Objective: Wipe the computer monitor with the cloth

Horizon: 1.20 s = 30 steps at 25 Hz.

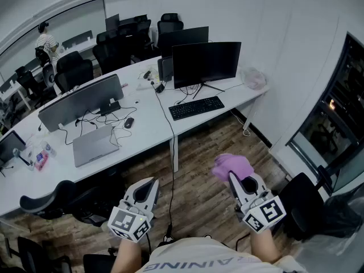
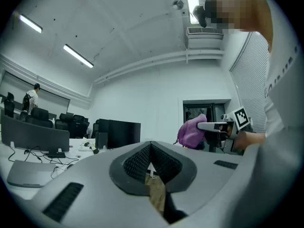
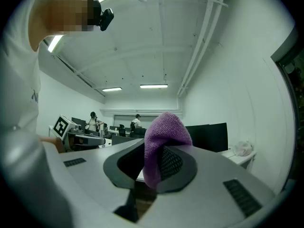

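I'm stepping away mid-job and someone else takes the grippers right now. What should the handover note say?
Left gripper: jaws together, nothing in them, held low.
Right gripper: shut on the purple cloth, which bunches up above the jaws.
Monitor: the black one on the white desk ahead, keyboard in front of it. Both grippers are well short of it, over the wooden floor.
Done: cloth is in hand.
Left: step up to the desk and wipe the screen; no wiping has started.
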Tool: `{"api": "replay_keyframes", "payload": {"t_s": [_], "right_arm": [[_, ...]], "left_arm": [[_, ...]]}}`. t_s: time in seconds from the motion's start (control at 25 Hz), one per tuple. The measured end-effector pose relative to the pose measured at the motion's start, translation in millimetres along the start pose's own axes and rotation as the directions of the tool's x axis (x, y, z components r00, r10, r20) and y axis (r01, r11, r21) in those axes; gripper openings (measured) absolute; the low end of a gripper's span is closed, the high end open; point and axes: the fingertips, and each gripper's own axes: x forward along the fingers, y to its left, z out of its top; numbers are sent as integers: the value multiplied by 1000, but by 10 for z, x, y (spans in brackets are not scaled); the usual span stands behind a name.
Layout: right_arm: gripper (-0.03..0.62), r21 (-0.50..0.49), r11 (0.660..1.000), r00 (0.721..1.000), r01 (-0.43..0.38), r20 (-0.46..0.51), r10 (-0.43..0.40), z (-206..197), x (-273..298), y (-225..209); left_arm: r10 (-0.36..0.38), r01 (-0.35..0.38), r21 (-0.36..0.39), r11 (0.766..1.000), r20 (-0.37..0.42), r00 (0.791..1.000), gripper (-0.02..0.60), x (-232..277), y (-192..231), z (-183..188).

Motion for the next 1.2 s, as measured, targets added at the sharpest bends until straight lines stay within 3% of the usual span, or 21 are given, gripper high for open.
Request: {"api": "replay_keyframes", "payload": {"t_s": [0.44,0.68,0.92,1.2], "right_arm": [[54,23,1000,1000,2,-27,-1,-107,-51,6],[55,85,996,1000,-4,-22,6,-239,-50,20],[55,160,987,998,-1,-64,12,-539,-283,-202],[55,211,977,997,-16,-73,32,-799,-616,-566]], "left_arm": [[15,-14,14,1000,-32,999,5,-56,-53,-95],[24,-23,17,1000,-55,998,5,-36,-49,-136],[-3,6,28,1000,-128,992,5,237,-365,-300],[14,-7,50,999,-138,990,5,627,-826,-410]]}}
